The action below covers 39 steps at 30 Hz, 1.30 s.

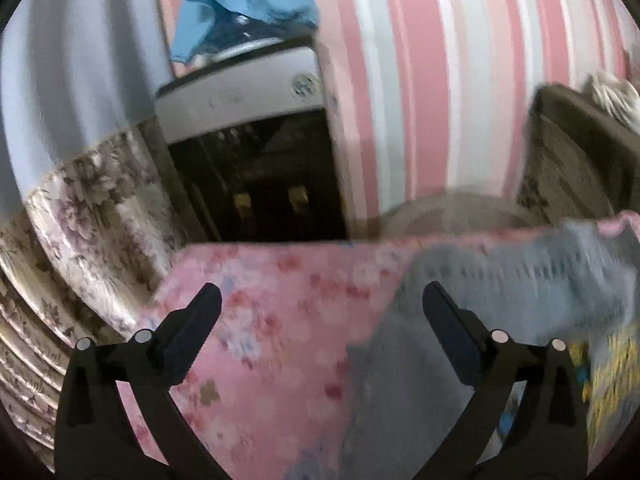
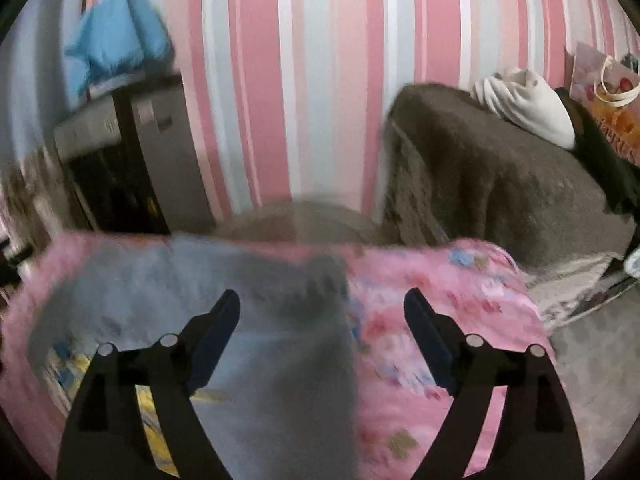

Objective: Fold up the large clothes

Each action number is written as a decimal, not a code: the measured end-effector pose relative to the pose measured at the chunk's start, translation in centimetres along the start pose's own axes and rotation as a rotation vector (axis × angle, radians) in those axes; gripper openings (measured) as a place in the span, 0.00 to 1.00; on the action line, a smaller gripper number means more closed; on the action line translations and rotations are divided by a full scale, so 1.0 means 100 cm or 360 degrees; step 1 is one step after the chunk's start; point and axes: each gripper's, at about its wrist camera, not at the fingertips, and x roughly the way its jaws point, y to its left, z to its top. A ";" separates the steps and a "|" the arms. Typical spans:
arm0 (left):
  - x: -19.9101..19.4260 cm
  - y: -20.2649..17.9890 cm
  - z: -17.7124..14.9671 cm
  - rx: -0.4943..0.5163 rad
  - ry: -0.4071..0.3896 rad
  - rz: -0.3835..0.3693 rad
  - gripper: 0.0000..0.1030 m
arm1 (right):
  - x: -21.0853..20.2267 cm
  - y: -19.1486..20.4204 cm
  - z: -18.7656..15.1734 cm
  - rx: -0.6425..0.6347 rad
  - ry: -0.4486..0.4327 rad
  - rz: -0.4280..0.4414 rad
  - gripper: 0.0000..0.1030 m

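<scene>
Both frames blurred; detail limited. One grey garment (image 2: 256,320) lies flat on a pink floral bedspread (image 2: 440,320), with a yellow-and-blue printed patch showing at its near edge in both views; whether that print belongs to the garment or to a second piece under it cannot be told. Left gripper (image 1: 320,304): jaws spread wide, nothing between them, hovering above the cloth. Right gripper (image 2: 322,308): likewise spread wide and empty. Key relation: in the left wrist view the grey garment (image 1: 500,300) sits ahead and to the right of the jaw gap, with bare pink spread under the left finger; in the right wrist view it sits ahead and to the left, its right edge roughly at the gap's centre. So the garment lies between the two grippers, each near one side edge. Its long axis appears to run away from the cameras toward the striped wall (image 2: 280,100), though blur leaves this uncertain. Judgement: neither hand is clearly nearer. Count: grippers two, garment one, bedspread one, blue cloth (image 1: 240,12) on the cabinet (image 1: 248,96) one.
</scene>
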 end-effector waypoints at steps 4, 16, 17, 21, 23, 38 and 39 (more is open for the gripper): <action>0.028 -0.012 -0.014 0.0085 0.0131 0.0008 0.97 | 0.026 -0.020 -0.017 0.0054 0.0149 -0.0027 0.82; 0.115 -0.055 -0.023 0.0245 0.0416 0.0054 0.08 | 0.094 0.009 -0.011 -0.0031 0.0347 0.0109 0.20; 0.116 -0.056 -0.024 0.0257 0.0387 0.0131 0.00 | 0.092 0.010 -0.009 -0.0035 0.0333 0.0107 0.13; 0.100 -0.022 -0.019 0.0025 0.0196 0.0359 0.00 | 0.064 0.004 0.007 0.0013 0.0087 0.0001 0.08; 0.107 -0.011 -0.022 0.0042 0.0232 0.0411 0.00 | 0.077 0.003 0.005 -0.0013 0.0147 -0.0026 0.08; 0.053 -0.003 -0.009 -0.0132 0.0154 -0.0051 0.97 | 0.038 -0.017 -0.004 0.0137 0.0116 -0.0059 0.80; 0.052 -0.015 -0.005 -0.0079 0.0156 -0.0093 0.97 | 0.033 -0.014 -0.002 0.0134 0.0101 -0.0026 0.80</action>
